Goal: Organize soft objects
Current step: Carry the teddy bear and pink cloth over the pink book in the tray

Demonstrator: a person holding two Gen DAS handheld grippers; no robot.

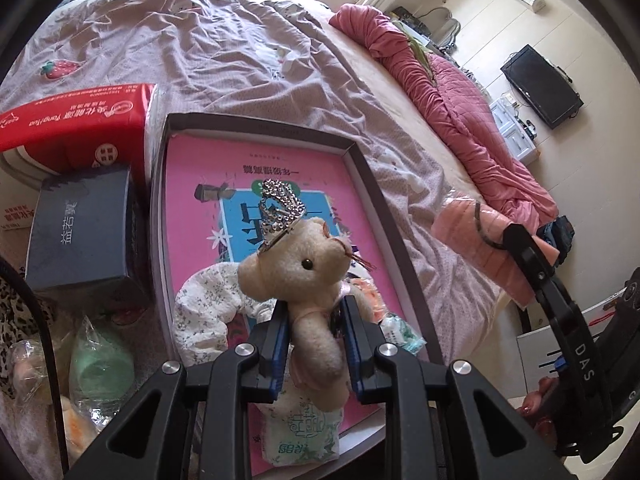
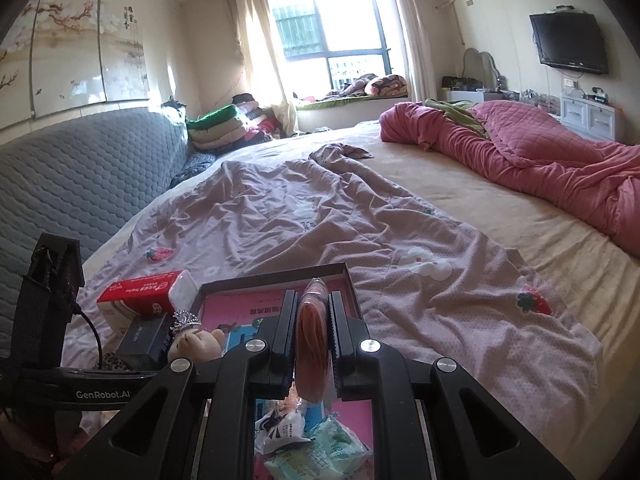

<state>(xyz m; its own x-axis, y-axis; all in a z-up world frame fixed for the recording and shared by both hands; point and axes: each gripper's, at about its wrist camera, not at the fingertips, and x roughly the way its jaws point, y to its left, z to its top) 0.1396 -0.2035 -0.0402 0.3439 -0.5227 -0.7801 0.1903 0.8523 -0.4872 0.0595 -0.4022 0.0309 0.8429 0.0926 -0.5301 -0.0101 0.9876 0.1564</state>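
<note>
the left gripper (image 1: 314, 340) is clamped on a small cream teddy bear (image 1: 298, 272) with a beaded crown, its jaws narrowed onto the bear's body, and holds it over the near end of a shallow grey box (image 1: 362, 168) lined with a pink printed sheet. the right gripper (image 2: 314, 344) is pinched tight on a flat peach-orange pad in clear wrap (image 2: 313, 350), held edge-on above the same box; from the left wrist view that pad (image 1: 476, 236) hangs just off the box's right edge, over the bed (image 2: 480, 216).

as i judge it, the sorting is partway. already in the box, at its near end: a floral white cloth (image 1: 204, 316), a green-printed tissue packet (image 1: 302, 436) and a smaller wrapped packet (image 1: 402, 334). the bear and the pad are both carried, not yet set down. still outside, off the box's left edge, lie a green item in clear plastic (image 1: 100, 364) and other bagged soft things at the frame's corner — these look left to do. a red tissue pack (image 1: 76, 120) and a dark blue carton (image 1: 80, 232) sit by the box's far-left corner; whether they belong to the task i cannot tell.

the gripper bodies hide the box's near edge, so what lies under them is unclear. the bagged items at the left are blurred and cut off, and the bear's legs are hidden behind the jaws.
</note>
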